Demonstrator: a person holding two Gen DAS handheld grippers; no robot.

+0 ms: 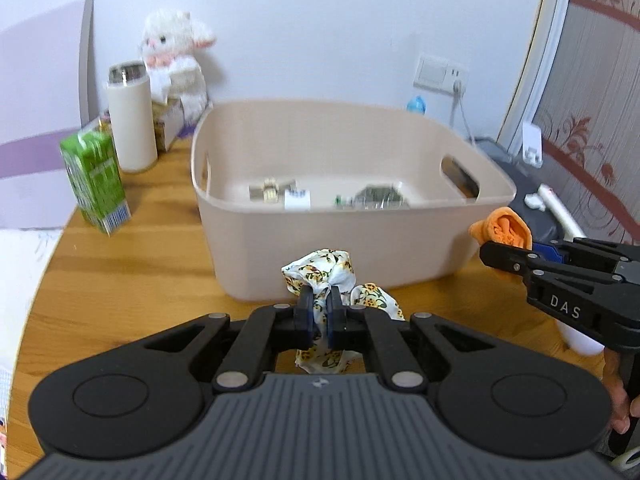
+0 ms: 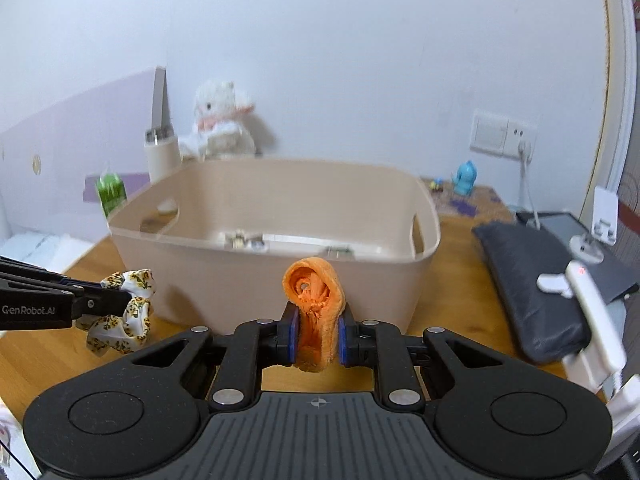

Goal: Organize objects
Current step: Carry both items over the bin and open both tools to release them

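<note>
- In front of the beige plastic tub [image 1: 352, 240], the left gripper [image 1: 319, 312] pinches a floral fabric scrunchie [image 1: 320, 274] above the wooden table [image 1: 120, 280]
- The right gripper [image 2: 317, 334] clamps an orange rolled cloth [image 2: 316, 300] beside it

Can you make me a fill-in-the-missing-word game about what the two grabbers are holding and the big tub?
1. The left gripper is shut on a ______ scrunchie.
2. The right gripper is shut on a rolled cloth coloured ______.
3. Both held things are in front of the beige ______ on the wooden table.
4. The green carton stands to the ______ of the white bottle in the left wrist view.

Missing words: floral; orange; tub; left
</note>
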